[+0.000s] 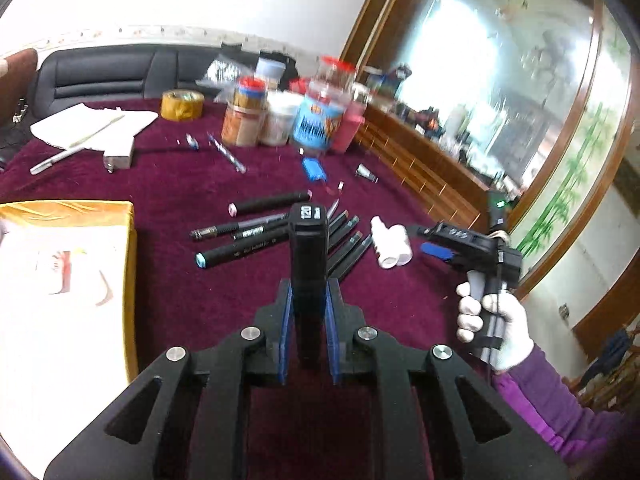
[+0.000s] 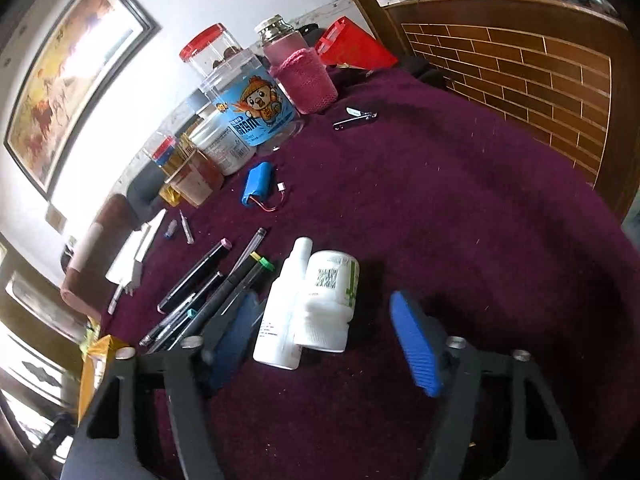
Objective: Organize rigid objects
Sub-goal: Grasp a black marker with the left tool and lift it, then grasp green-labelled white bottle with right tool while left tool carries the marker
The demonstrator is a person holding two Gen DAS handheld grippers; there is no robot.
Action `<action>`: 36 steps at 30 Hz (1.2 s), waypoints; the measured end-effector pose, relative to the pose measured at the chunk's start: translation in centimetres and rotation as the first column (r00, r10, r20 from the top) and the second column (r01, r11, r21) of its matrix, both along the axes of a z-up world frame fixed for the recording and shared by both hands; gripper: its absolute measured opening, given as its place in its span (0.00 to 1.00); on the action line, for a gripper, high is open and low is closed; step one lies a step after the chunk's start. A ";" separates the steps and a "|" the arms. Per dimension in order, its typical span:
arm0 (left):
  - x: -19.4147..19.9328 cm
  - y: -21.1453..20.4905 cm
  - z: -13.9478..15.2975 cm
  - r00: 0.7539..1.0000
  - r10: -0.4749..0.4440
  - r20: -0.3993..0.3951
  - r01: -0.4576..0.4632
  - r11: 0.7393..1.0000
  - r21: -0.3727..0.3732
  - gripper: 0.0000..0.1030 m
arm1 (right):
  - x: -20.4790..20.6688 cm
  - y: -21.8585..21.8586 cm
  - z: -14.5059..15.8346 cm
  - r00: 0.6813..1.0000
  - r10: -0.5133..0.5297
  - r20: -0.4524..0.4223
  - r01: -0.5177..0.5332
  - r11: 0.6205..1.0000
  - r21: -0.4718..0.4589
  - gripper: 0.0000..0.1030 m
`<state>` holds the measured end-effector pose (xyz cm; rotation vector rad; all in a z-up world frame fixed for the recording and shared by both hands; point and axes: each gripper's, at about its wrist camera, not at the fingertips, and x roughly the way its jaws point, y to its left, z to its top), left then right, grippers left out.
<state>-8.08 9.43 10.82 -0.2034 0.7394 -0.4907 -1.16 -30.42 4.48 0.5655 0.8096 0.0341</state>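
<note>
Black marker (image 1: 307, 252), cap marked "120"

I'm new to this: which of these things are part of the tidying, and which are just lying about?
In the job:
- black marker, clamped in left gripper
- pens
- two white bottles between open right gripper

Lying about:
- jars
- tape roll
- blue battery

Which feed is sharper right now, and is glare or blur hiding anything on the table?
Left wrist view: the jars at the back are smeared by motion blur, the mirror is washed out, but the black marker in the left gripper reads sharp. Right wrist view: sharper overall, white bottles crisp, bright wall glare upper left, fisheye bending the edges.
</note>
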 end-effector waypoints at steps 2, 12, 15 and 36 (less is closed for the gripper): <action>-0.9 1.1 0.8 1.000 0.006 0.024 -0.005 0.999 -0.036 0.12 | 0.7 -0.1 0.3 1.000 0.019 -0.023 -0.019 1.000 -0.002 0.46; -4.0 8.9 3.0 0.987 0.145 0.069 -0.138 0.986 -0.098 0.12 | 4.1 1.9 -1.7 0.982 0.027 -0.186 -0.052 0.990 -0.131 0.30; -4.9 11.9 3.1 0.977 0.205 0.066 -0.198 0.975 -0.100 0.12 | 3.7 1.5 -1.8 0.985 0.029 -0.172 -0.049 0.992 -0.113 0.29; 5.2 24.4 -5.4 0.908 0.336 -0.250 -0.364 0.929 -0.074 0.14 | 0.5 30.7 5.5 0.745 0.666 -0.041 -0.660 0.744 0.104 0.30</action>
